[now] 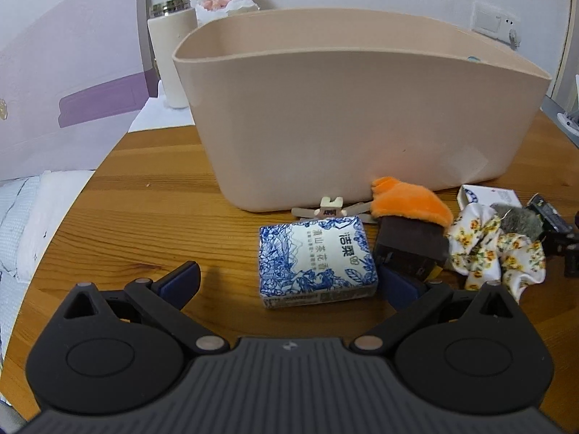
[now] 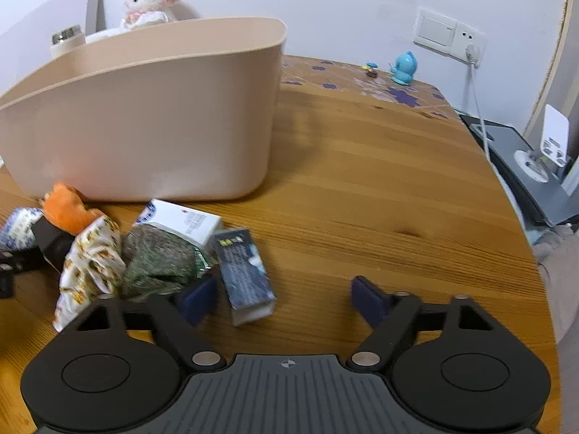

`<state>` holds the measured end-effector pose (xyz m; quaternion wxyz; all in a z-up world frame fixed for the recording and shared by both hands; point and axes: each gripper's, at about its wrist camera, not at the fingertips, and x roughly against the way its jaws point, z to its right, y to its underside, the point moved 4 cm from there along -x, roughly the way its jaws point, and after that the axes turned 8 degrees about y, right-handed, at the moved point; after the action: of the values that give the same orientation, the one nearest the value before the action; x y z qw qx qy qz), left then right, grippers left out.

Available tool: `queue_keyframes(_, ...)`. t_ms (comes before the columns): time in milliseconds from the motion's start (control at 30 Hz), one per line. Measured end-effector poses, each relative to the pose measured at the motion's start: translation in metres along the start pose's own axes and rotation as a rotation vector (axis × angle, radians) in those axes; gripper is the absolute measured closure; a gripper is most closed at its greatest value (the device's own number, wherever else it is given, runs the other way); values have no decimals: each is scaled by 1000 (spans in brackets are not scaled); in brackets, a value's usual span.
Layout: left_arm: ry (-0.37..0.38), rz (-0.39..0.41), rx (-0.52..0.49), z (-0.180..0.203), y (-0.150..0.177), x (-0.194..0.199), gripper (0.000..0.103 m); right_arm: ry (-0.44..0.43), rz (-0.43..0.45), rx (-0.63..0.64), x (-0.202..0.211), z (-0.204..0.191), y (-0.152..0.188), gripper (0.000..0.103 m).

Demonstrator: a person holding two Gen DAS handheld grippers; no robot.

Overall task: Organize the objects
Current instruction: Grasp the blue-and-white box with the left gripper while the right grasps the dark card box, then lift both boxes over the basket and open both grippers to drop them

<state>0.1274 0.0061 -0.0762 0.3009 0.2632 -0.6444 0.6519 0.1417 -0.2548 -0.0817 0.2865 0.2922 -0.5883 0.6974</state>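
Both tools gape wide: the left tool (image 1: 289, 282) brackets the blue-patterned tissue pack (image 1: 315, 260), the right tool (image 2: 284, 298) the dark box (image 2: 244, 275), near the beige bin (image 2: 144, 123) on the desk (image 2: 380, 188).

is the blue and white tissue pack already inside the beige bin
No, the tissue pack lies on the wooden table in front of the beige bin.

Your left tool (image 1: 289, 282) and right tool (image 2: 284, 298) match: black plastic linkage arms, round side housings, silver pivot screws, dark-blue finger pads (image 1: 182, 282), ribbed grey centre plate with small crosshair mark.
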Motion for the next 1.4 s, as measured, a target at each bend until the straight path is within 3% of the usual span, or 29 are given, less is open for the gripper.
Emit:
queue_keyframes(67,34,7,16,-3,1,0,10,-28,8,-11,2,-2,0,58)
queue_keyframes(100,62,8,28,-4,1,1,19,-24,17,-7,4,-3,0,65)
queue_keyframes(133,61,13,22,-3,0,3,32,-31,22,-4,5,-5,1,78)
queue_keyframes(167,73,18,16,-3,-1,4,38,-33,23,-2,7,-6,1,82)
queue_keyframes(467,124,14,36,-9,-1,26,38,-44,75,-38,43,2,-3,82)
queue_keyframes(733,153,187,6,-4,-39,95,38,-66,254,-54,103,11,-44,82)
queue_keyframes(900,129,273,-27,0,-76,107,38,-80,341,-44,113,3,-79,82)
queue_keyframes(1000,94,283,-21,1,-98,90,38,-97,358,-48,106,-4,-100,82)
queue_keyframes(1167,29,280,-46,9,-128,57,38,-81,304,-27,74,-26,-126,82)
queue_keyframes(1400,56,116,9,10,-132,-6,38,-85,198,40,33,-57,-134,82)
